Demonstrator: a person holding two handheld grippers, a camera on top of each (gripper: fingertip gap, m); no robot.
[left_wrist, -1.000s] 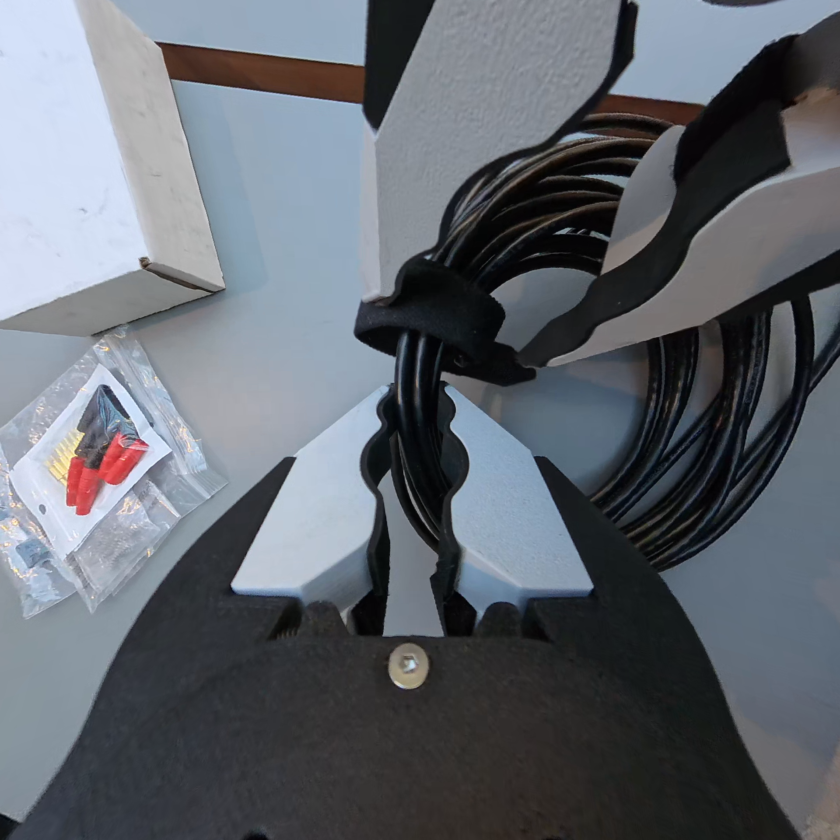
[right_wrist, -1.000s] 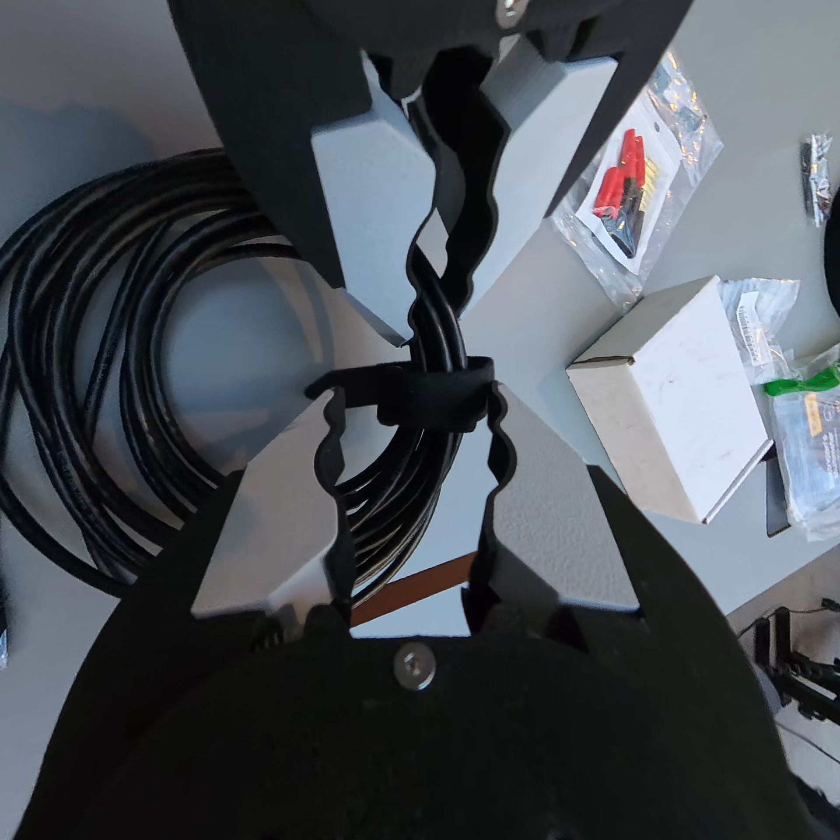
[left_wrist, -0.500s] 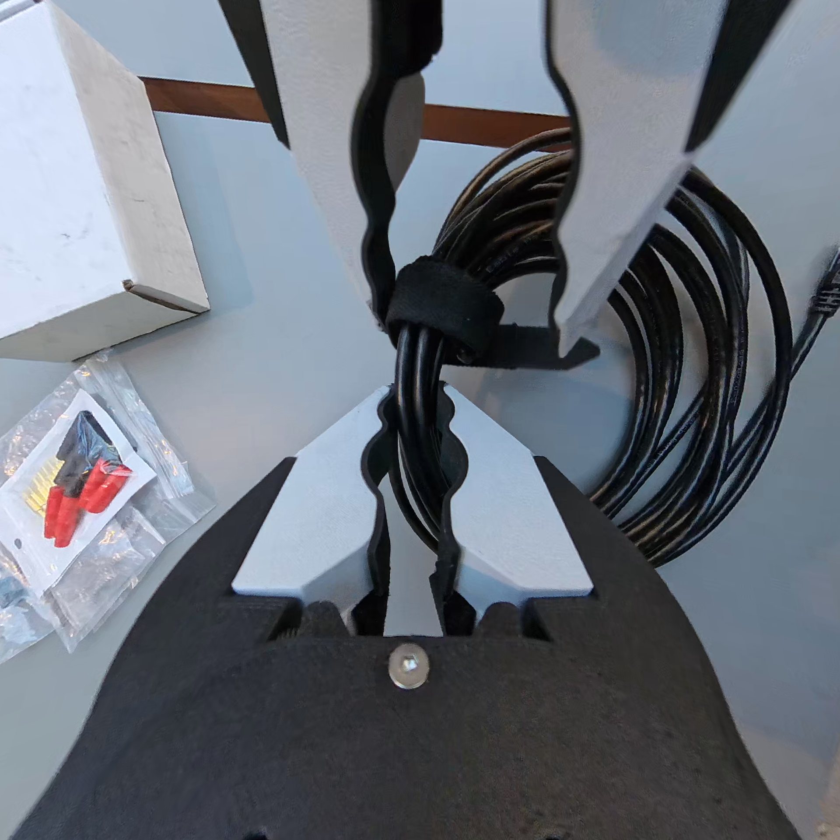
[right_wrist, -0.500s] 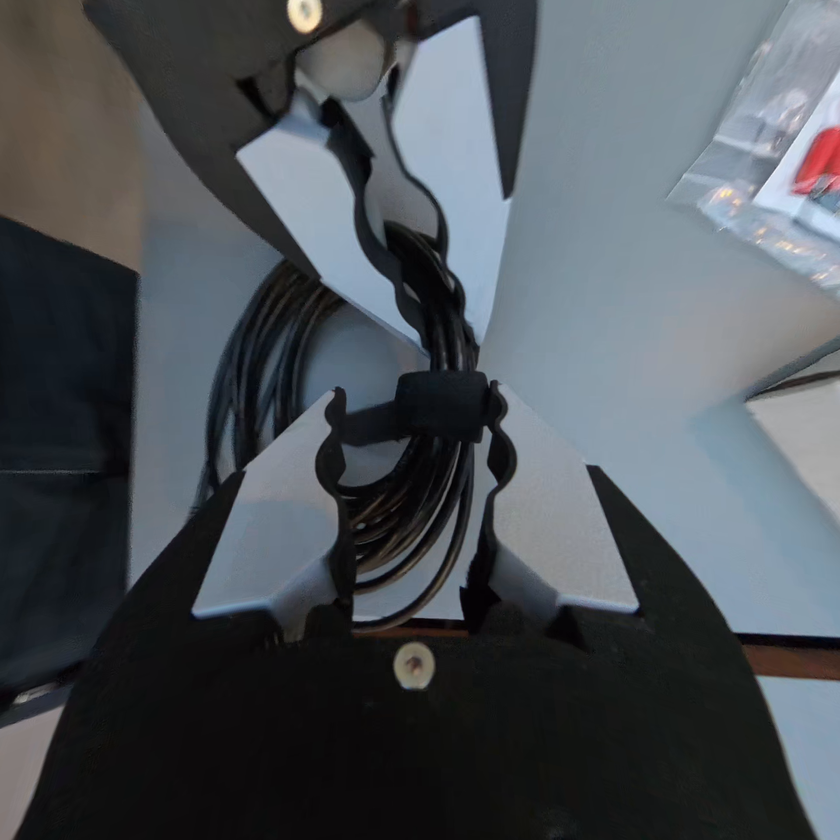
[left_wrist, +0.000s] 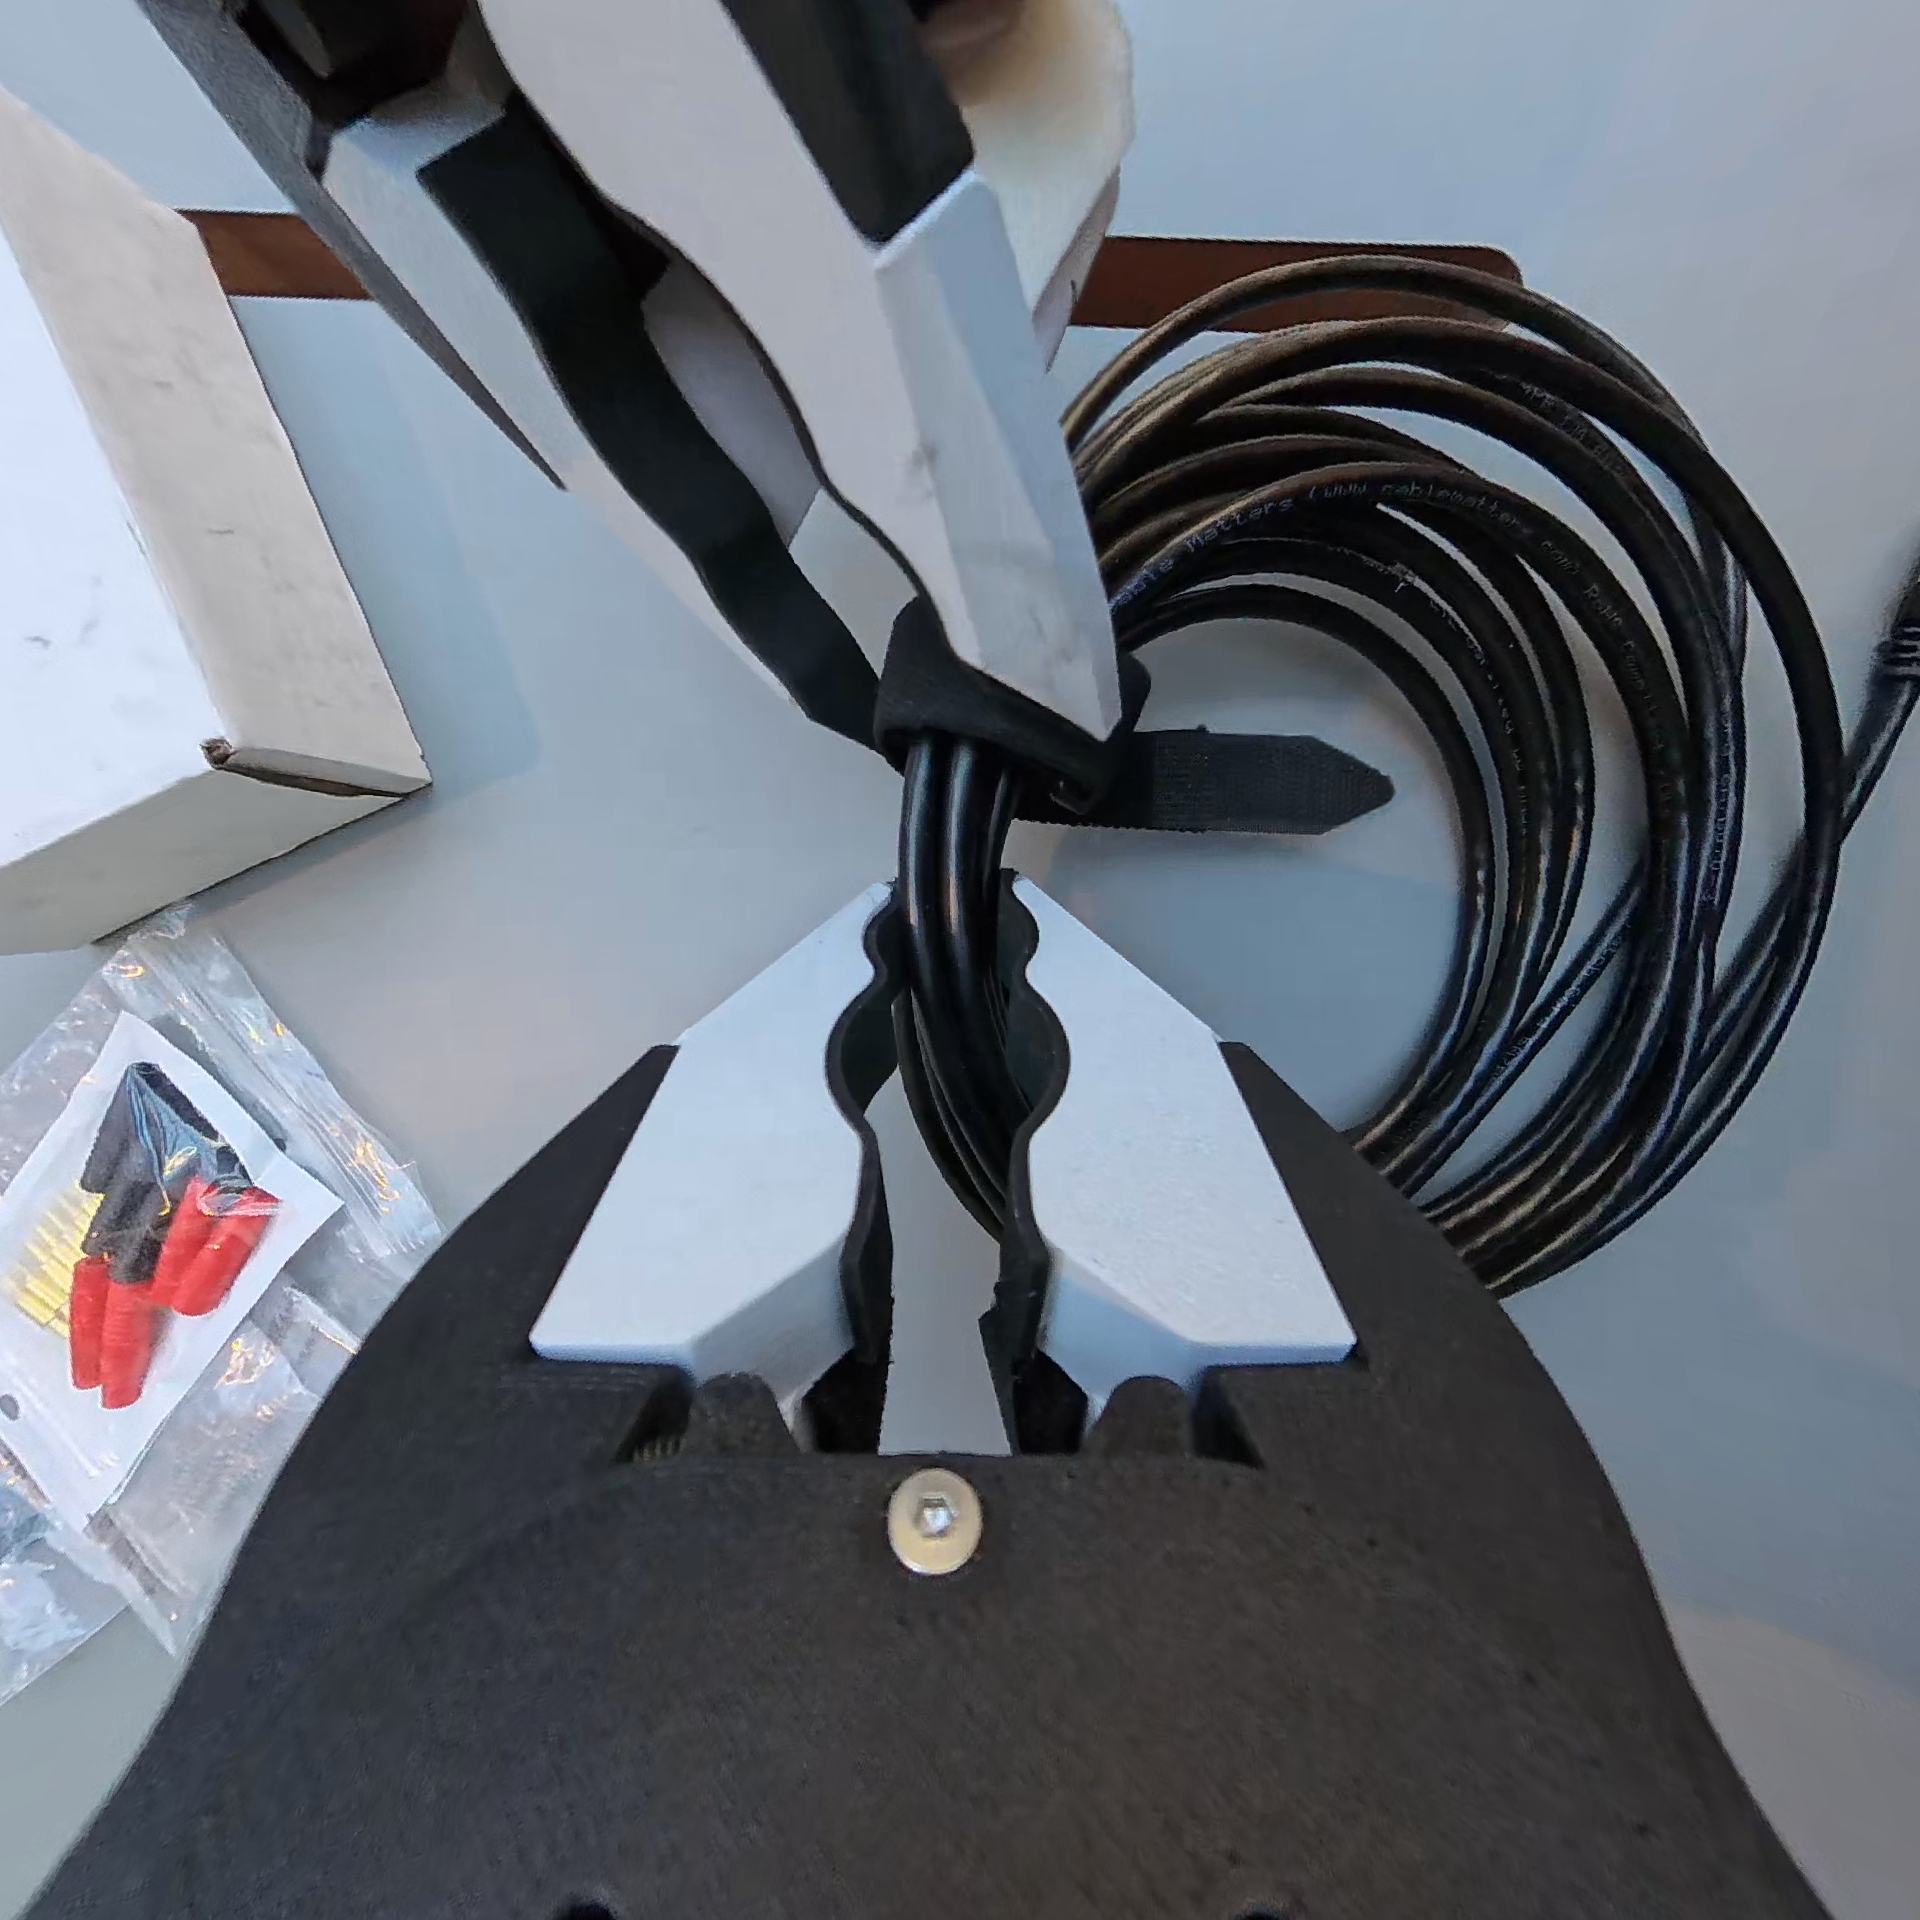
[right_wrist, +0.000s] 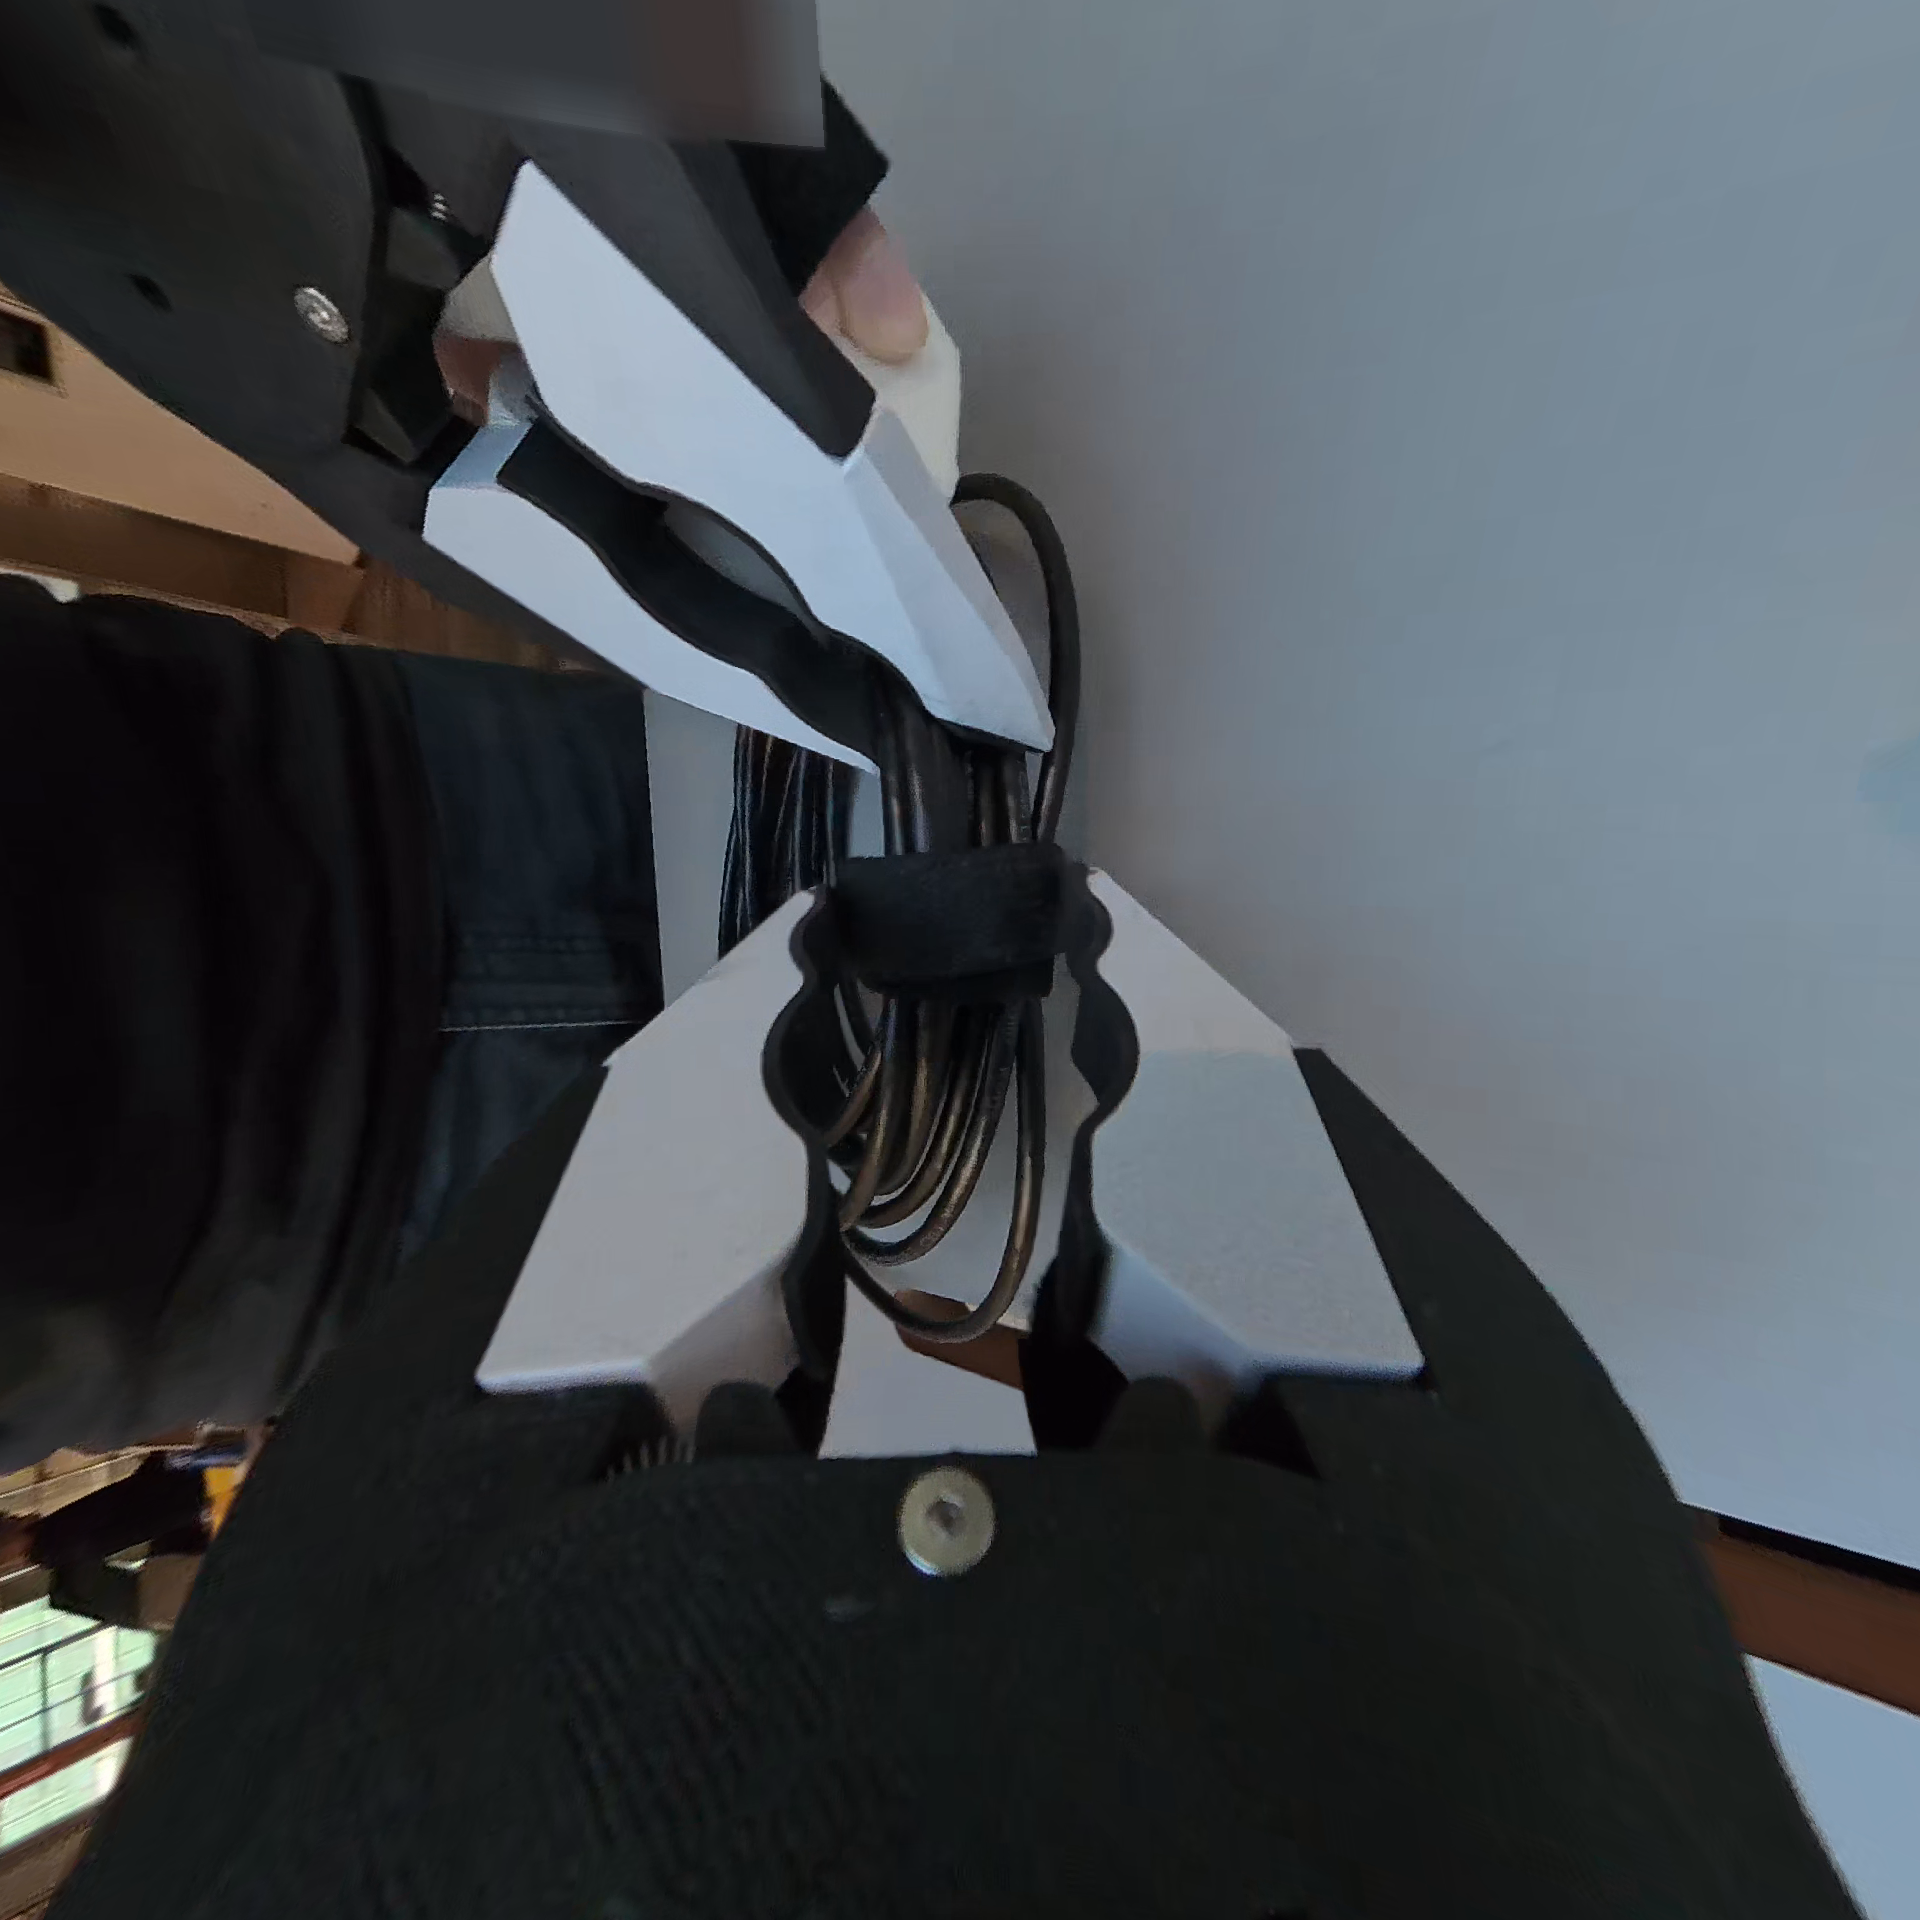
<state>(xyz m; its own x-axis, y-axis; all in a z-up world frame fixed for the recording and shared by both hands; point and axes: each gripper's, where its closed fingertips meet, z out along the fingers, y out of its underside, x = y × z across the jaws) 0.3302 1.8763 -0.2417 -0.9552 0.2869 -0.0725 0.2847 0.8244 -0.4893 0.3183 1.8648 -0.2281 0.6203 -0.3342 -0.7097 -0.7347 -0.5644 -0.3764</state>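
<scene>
A coil of black cable (left_wrist: 1558, 727) lies on the grey table (left_wrist: 644, 790). My left gripper (left_wrist: 951, 914) is shut on the bunched strands of the coil, just below a black hook-and-loop strap (left_wrist: 935, 707) wrapped around them. The strap's loose tail (left_wrist: 1268, 795) sticks out to the right. My right gripper (right_wrist: 945, 914) comes in from the far side and is shut on the strap (right_wrist: 940, 920) around the bundle. It shows in the left wrist view (left_wrist: 987, 717) from above. The left gripper (right_wrist: 956, 753) grips the strands just beyond the strap in the right wrist view.
A white cardboard box (left_wrist: 156, 520) sits at the left. Clear bags with red and black small parts (left_wrist: 135, 1278) lie in front of it. The table's brown edge (left_wrist: 1247, 275) runs behind the coil. A person in dark clothing (right_wrist: 260, 935) stands beside the table. Less than 4 cm separates the two grippers' tips.
The right gripper has rolled and swung around the bundle, and its jaws have narrowed onto the strap. The left gripper keeps its hold on the cable. The strap's tail now lies free to the right.
</scene>
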